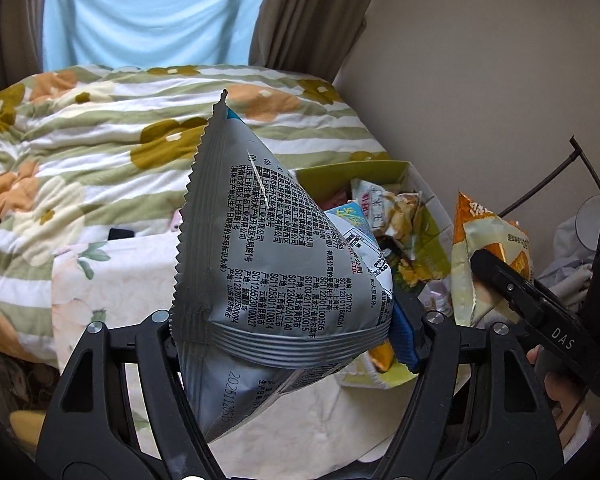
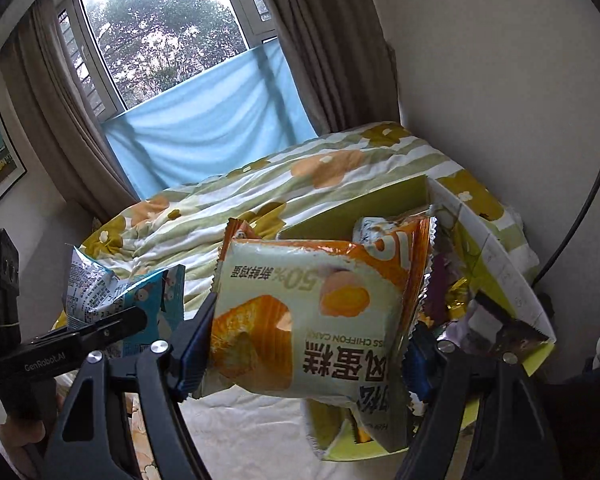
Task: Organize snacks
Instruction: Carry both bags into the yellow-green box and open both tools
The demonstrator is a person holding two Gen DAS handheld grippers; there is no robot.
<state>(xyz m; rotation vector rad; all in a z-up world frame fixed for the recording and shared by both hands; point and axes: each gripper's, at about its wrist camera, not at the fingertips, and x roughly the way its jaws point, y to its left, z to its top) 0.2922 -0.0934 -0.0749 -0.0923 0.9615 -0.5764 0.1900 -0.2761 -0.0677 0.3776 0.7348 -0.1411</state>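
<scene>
Holding two packets above the bed, near the green box | left gripper: clamped on grey snack bag | right gripper: clamped on chiffon cake packet | box: already holds several snacks | remaining: place both.

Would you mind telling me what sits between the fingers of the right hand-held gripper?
A chiffon cake packet, cream and orange, is clamped between the fingers of the right hand-held gripper; the right wrist view shows it, held in front of the snack box.

cake packet: "CHIFFON CAKE", "50%" | grey bag: perhaps "20251120" | right hand-held gripper: "DAS"
</scene>
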